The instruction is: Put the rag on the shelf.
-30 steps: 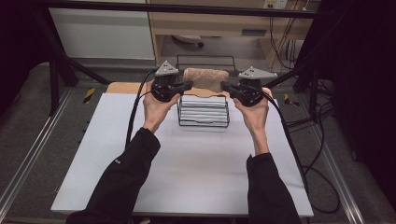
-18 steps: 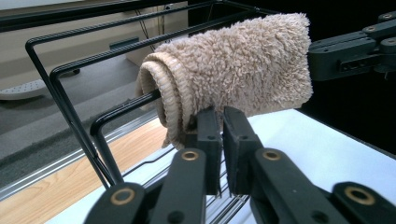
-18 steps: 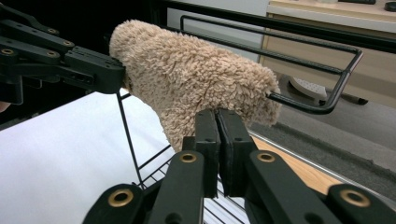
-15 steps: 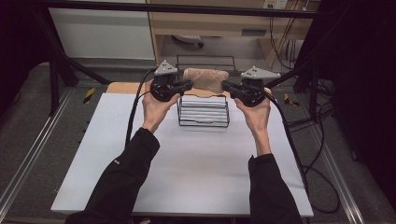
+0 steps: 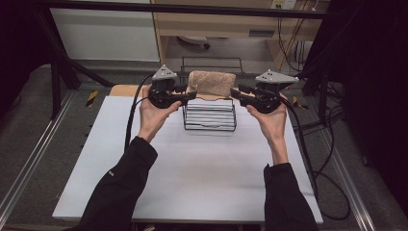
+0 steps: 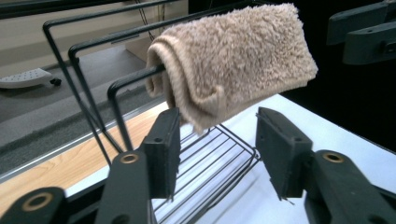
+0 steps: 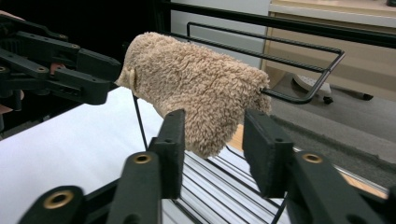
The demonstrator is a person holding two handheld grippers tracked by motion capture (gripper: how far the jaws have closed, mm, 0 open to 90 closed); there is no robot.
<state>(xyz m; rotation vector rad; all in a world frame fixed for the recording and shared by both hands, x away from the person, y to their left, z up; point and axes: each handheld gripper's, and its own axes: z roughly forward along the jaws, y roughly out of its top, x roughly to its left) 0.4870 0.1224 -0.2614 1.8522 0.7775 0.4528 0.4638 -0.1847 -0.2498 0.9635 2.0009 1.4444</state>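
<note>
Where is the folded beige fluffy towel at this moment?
In the high view, the folded beige fluffy towel hangs over a bar of the black wire rack at the table's far edge, between the left gripper and right gripper.

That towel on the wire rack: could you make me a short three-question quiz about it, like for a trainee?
1. True or false: the towel hangs over a bar of the rack.
2. Do the left gripper and right gripper press on the towel? A) both B) one C) neither
3. What colour is the towel?

Key:
1. True; it is draped over the rack's upper bar.
2. C; both sets of jaws have just been opening, and the towel's hanging edge sits free between the pads.
3. Beige.
</note>
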